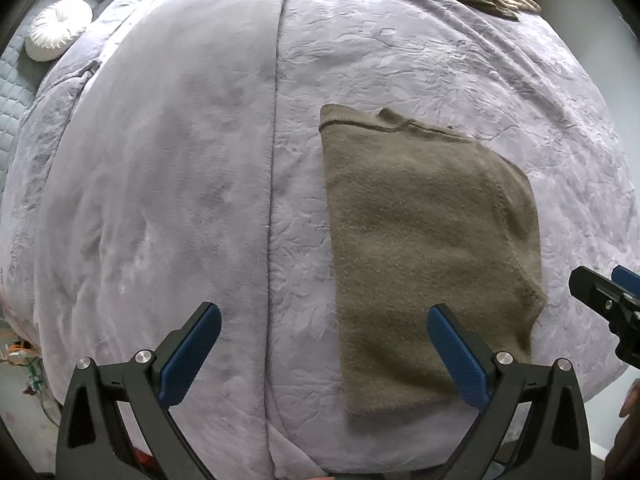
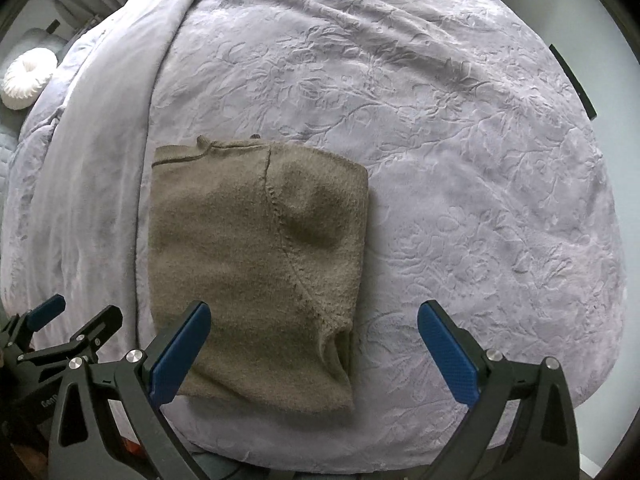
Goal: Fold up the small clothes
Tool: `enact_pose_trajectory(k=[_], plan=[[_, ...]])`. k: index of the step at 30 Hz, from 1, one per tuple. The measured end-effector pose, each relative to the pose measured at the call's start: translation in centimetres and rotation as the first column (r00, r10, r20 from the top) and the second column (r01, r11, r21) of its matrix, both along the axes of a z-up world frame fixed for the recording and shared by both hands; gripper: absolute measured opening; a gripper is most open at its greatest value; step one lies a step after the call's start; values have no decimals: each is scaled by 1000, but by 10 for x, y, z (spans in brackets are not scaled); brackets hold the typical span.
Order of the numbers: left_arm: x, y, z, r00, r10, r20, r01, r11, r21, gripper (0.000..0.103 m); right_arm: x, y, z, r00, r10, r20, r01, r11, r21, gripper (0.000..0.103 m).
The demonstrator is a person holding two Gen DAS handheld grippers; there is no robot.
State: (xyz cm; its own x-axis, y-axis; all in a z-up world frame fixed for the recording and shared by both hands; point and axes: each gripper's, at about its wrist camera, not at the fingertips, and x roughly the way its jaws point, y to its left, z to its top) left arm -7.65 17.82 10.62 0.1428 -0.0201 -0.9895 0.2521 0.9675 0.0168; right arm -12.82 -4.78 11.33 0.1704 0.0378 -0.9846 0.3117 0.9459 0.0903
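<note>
Soft, even daylight fills both wrist views, with no glare and only faint shadows, the clearest being a dim hollow in the folded brown garment [image 2: 256,264] ahead of the right gripper's [image 2: 314,348] fingers. Focus is sharp between and ahead of the fingers, where the embossed pattern of the lilac bedspread [image 2: 460,160] reads crisply. Fisheye distortion bulges the bed into a dome, and beyond the fingers' outer sides the edges smear into dark vignetted corners.

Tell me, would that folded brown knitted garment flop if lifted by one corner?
Probably: the folded brown knitted garment looks soft, with a dent near its top, so it would likely droop and unfold. Pushed, its fuzzy knit would probably drag on the lilac embossed bedspread.
</note>
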Motion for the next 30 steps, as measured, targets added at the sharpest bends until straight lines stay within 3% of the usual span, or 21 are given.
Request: enact_pose_trajectory(k=[30], plan=[[1, 2, -4, 1000, 15, -10, -15, 1000, 2, 103, 1, 1, -1, 1000, 0, -7, 0, 1000, 1, 103]])
